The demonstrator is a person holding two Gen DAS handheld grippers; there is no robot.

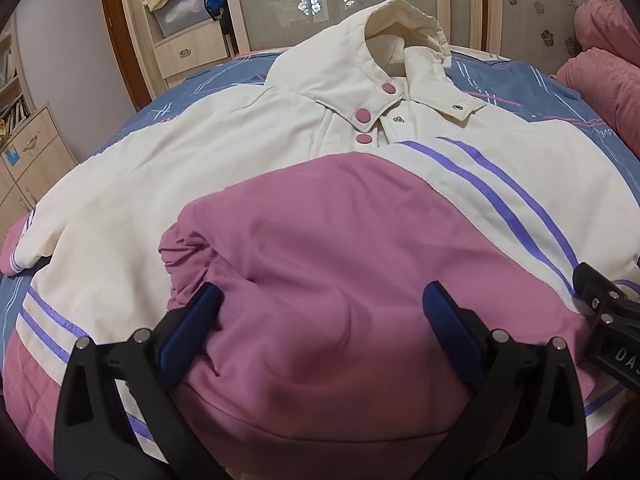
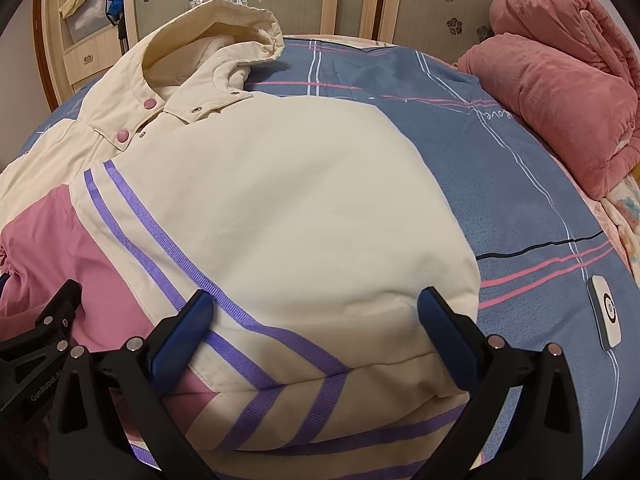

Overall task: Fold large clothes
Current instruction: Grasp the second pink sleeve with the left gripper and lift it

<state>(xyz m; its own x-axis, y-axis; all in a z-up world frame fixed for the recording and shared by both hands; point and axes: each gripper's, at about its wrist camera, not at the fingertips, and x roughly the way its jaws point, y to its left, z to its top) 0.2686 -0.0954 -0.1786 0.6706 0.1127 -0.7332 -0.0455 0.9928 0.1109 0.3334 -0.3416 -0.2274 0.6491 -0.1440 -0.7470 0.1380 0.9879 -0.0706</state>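
Note:
A cream jacket (image 1: pixel 192 168) with pink panels and purple stripes lies front up on the bed, its hood (image 1: pixel 404 20) at the far end. Its pink sleeve (image 1: pixel 320 220) is folded across the chest. My left gripper (image 1: pixel 323 296) is open, its blue pads spread wide over the bunched pink cuff end. In the right wrist view the jacket's cream shoulder (image 2: pixel 300 180) bulges near the right side of the jacket. My right gripper (image 2: pixel 315 300) is open, straddling that cream fold and its purple stripes (image 2: pixel 168 256). The two grippers are side by side, close together.
The blue bedsheet (image 2: pixel 520 160) with pink lines lies bare to the right of the jacket. A folded pink quilt (image 2: pixel 560 92) sits at the far right. A small white device (image 2: pixel 606 312) rests on the sheet. Wardrobe doors (image 1: pixel 360 0) and drawers (image 1: pixel 28 160) stand behind.

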